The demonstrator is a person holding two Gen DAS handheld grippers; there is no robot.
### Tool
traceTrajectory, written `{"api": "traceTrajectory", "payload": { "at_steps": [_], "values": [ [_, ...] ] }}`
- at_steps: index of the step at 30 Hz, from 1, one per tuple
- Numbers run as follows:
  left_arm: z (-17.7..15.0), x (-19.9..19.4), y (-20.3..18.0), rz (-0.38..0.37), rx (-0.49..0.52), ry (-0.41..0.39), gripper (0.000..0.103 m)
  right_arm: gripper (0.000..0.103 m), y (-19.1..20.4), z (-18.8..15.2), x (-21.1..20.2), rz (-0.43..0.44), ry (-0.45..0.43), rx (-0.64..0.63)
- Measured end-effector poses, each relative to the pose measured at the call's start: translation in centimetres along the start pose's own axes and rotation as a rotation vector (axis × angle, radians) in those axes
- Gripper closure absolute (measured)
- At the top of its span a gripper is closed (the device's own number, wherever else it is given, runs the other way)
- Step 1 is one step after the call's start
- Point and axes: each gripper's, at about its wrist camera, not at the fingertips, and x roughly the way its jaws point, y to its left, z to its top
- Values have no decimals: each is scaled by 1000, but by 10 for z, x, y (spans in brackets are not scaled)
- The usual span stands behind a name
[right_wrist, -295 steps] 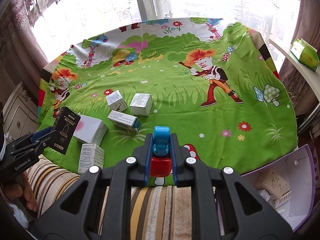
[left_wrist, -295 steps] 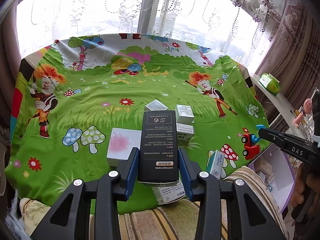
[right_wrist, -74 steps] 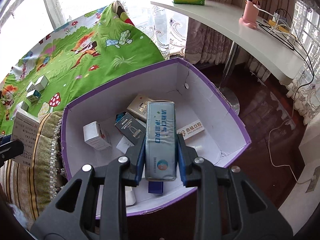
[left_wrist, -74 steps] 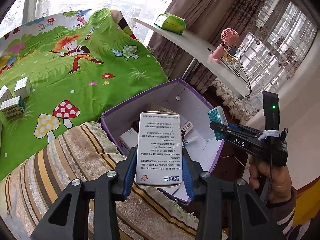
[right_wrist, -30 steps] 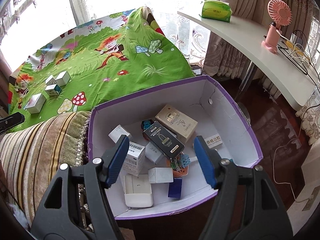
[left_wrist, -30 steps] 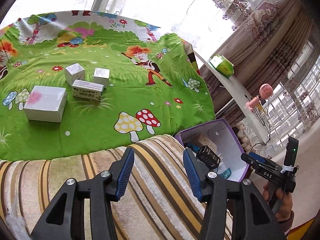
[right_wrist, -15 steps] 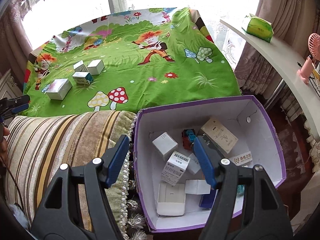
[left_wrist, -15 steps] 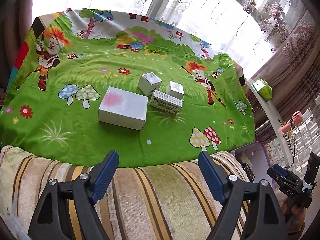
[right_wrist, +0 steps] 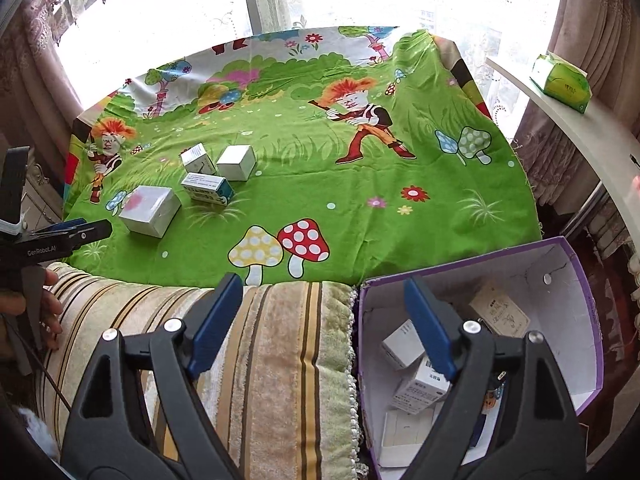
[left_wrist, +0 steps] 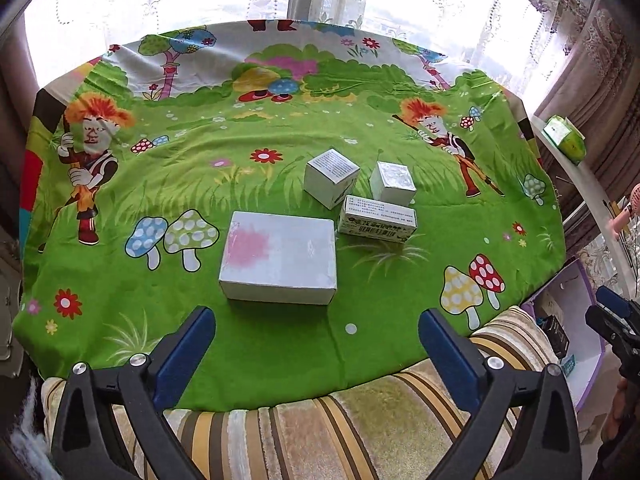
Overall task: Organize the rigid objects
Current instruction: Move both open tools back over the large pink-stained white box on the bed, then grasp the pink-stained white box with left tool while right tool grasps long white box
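Left wrist view: left tongs wide, empty, below large white box at centre. Right tongs wide, empty; purple bin lower right holds apparently several cartons.

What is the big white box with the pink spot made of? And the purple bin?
The big white box looks like thin cardboard with a slightly shiny coat: sharp folded edges, soft glare on top. The purple bin also looks like cardboard, matte white inside with purple outside; its wall shows a crease and a small round rivet.
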Motion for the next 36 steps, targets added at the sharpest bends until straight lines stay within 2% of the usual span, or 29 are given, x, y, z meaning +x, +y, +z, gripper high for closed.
{"api": "traceTrajectory", "payload": {
  "at_steps": [12, 25, 27, 31, 36],
  "values": [
    [31, 49, 11, 94, 34, 81, 0, 15, 51, 46, 45, 48, 36, 6],
    [31, 90, 23, 62, 18, 180, 1, 15, 100, 71, 107, 62, 97, 54],
    [30, 93, 25, 64, 16, 182, 10, 15, 107, 70, 115, 58, 107, 56],
    [29, 91, 36, 60, -32, 167, 11, 15, 115, 69, 130, 45, 120, 85],
    [23, 82, 60, 105, -125, 133, 11, 13, 131, 68, 145, 23, 127, 90]
  ]
}}
